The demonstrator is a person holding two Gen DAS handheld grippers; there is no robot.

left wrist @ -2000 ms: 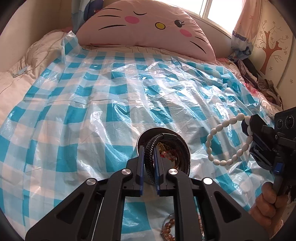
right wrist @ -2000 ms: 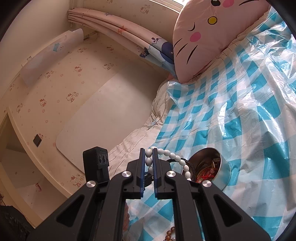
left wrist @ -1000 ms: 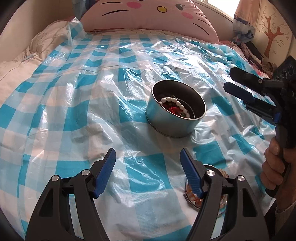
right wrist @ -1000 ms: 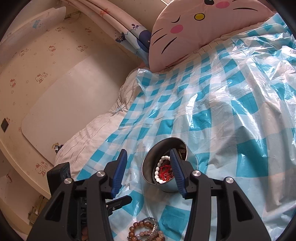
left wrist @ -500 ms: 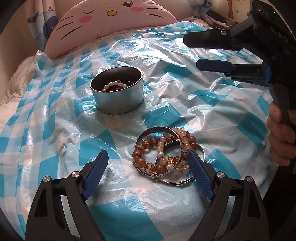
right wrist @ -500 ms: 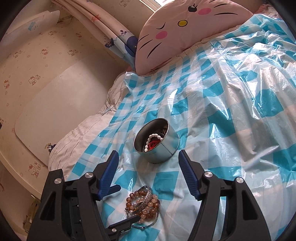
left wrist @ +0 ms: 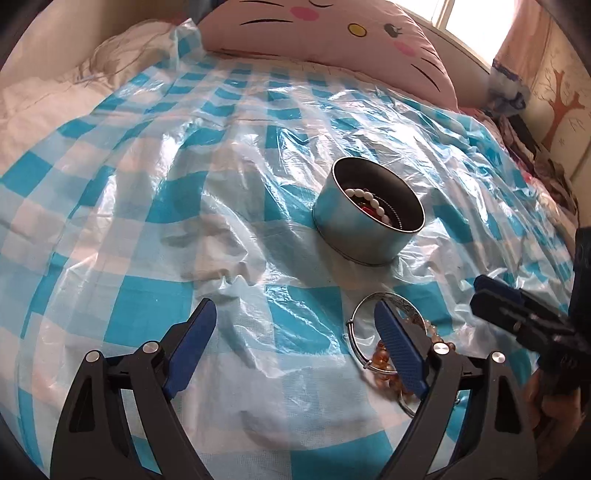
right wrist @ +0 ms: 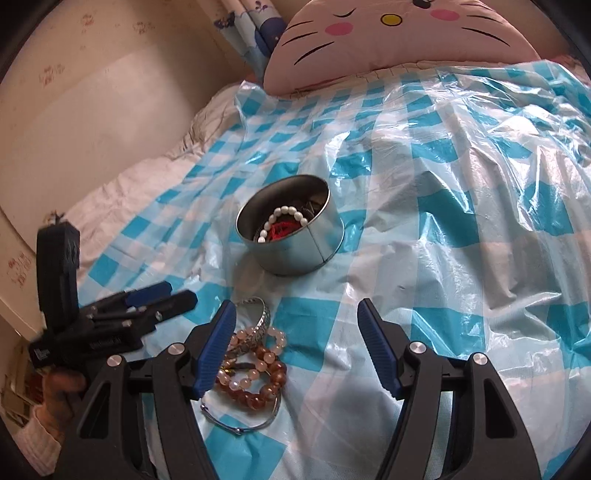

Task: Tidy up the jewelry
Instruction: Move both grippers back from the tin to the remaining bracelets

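Observation:
A round metal tin [left wrist: 364,240] [right wrist: 295,251] stands on the blue-checked plastic sheet [left wrist: 147,192], with a white bead bracelet [left wrist: 369,201] [right wrist: 286,214] and a red piece inside it. A pile of amber and pink bead bracelets [right wrist: 258,369] [left wrist: 382,356] with silver bangles [right wrist: 262,317] [left wrist: 369,301] lies in front of the tin. My left gripper [left wrist: 294,312] [right wrist: 181,291] is open and empty; its right finger covers part of the pile. My right gripper [right wrist: 296,309] [left wrist: 476,293] is open and empty, and the pile lies by its left finger.
A pink cat-face pillow [left wrist: 332,33] [right wrist: 406,40] lies at the head of the bed. White bedding [right wrist: 140,184] runs along the left edge by the wall. Clothes [left wrist: 546,166] are heaped at the far right. A hand [right wrist: 61,387] holds the left gripper.
Both grippers let their bracelets go into the tin and opened wide. They then drew back and lowered to the pile of bracelets in front of the tin. The left view swung left.

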